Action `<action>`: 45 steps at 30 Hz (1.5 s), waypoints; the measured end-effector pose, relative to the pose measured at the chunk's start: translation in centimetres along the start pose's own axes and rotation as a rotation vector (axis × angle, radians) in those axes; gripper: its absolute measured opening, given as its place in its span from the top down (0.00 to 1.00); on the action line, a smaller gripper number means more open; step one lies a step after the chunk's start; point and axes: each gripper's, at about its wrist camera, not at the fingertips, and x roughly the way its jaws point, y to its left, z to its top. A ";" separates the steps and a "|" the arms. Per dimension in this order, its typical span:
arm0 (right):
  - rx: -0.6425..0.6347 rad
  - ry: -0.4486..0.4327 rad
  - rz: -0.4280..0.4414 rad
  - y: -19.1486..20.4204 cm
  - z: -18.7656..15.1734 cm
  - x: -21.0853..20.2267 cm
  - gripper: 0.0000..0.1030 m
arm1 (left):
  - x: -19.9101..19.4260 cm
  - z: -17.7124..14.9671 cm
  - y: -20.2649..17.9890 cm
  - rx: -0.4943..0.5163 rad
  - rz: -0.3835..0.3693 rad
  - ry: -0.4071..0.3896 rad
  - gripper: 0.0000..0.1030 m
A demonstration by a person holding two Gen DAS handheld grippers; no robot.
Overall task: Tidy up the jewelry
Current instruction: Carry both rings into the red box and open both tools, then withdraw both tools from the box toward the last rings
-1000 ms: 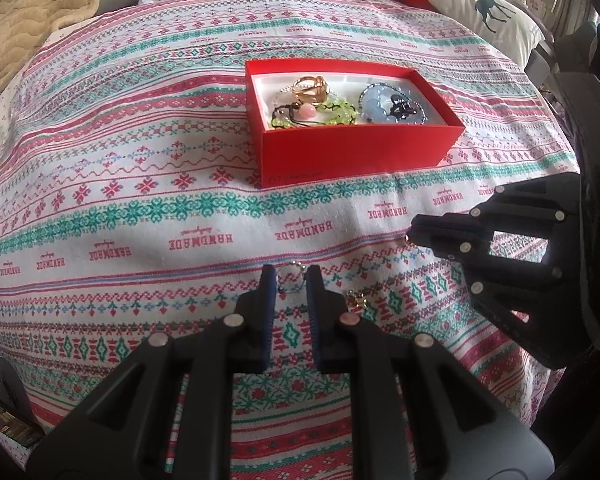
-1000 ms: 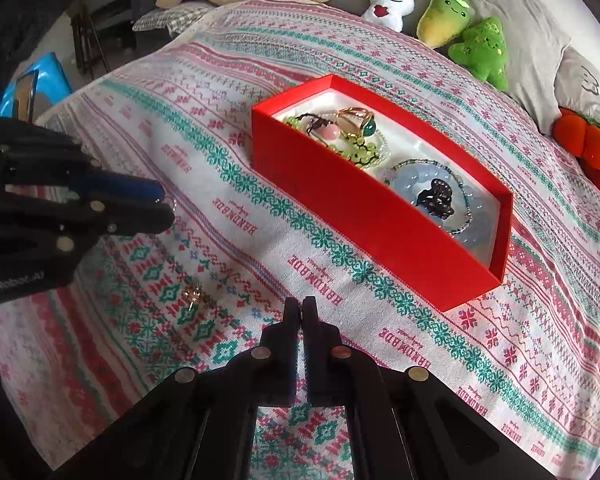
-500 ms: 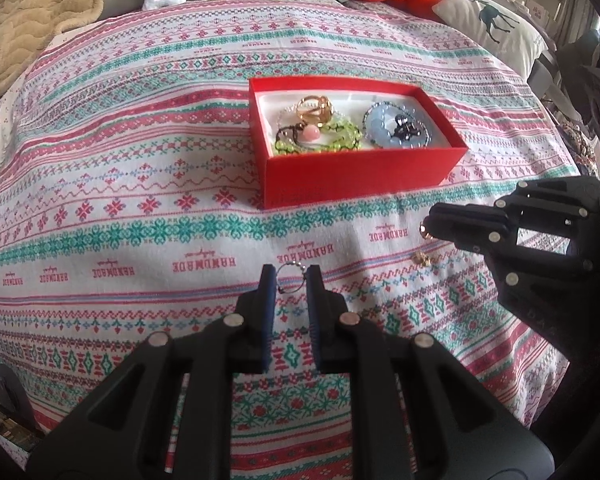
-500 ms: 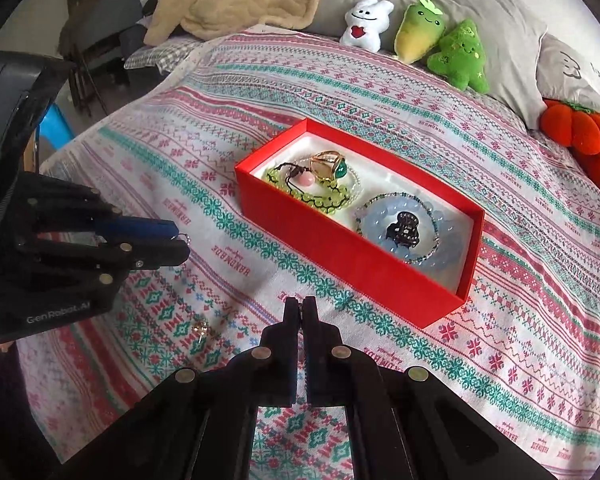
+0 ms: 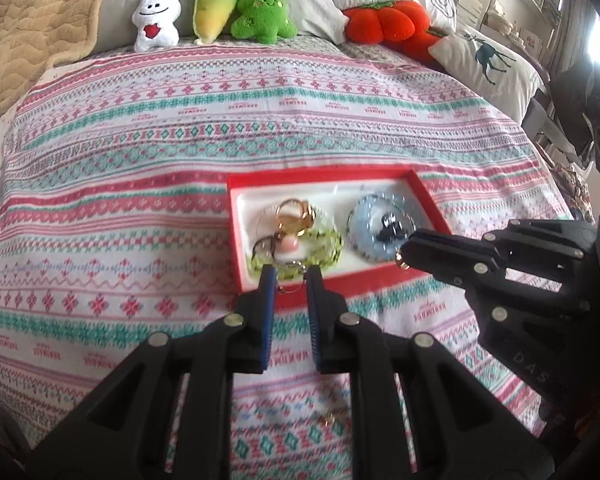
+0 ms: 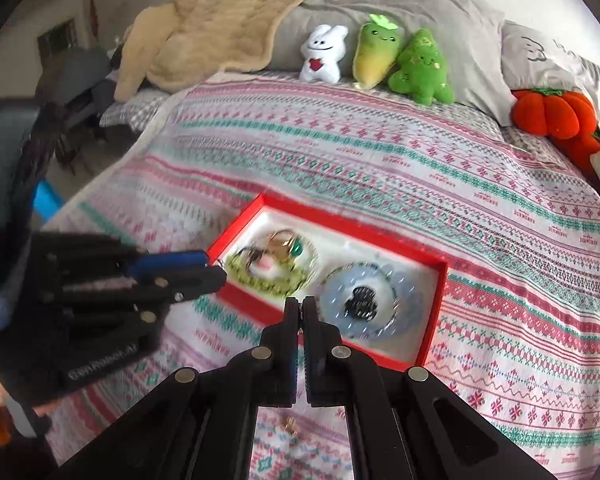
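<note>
A red jewelry box [image 5: 332, 282] [image 6: 436, 320] lies on the patterned bedspread. It holds a green bead bracelet [image 5: 328, 246], gold rings [image 5: 294, 216] and a blue bead bracelet [image 5: 380, 230] with a black charm. My left gripper [image 5: 292, 278] is shut on a thin silver ring [image 5: 296, 270] and holds it over the box's near wall. My right gripper [image 6: 300, 306] is shut on a small gold piece [image 5: 400, 258] just above the box's front right part. A small gold earring [image 5: 327, 426] [image 6: 291, 424] lies on the bedspread near me.
Plush toys [image 5: 220, 8] [image 6: 380, 56], an orange pumpkin cushion [image 5: 384, 26], grey pillows and a beige blanket [image 6: 204, 28] line the bed's far end. The bed edge drops off at left in the right wrist view.
Both grippers have lifted off the bedspread and moved forward to the red box, each carrying its small piece. One gold earring stays behind on the bedspread.
</note>
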 end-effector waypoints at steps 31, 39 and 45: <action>0.108 0.003 -0.107 -3.8 0.4 -0.9 0.45 | -0.4 0.3 -0.1 -0.032 0.054 0.035 0.44; 0.101 0.041 -0.118 -3.2 -1.9 -2.4 0.26 | -2.4 -1.7 1.4 -0.042 0.053 0.058 0.25; 0.069 0.054 -0.107 -2.6 -3.9 -3.4 0.17 | -3.2 -3.4 2.6 -0.055 0.049 0.097 0.19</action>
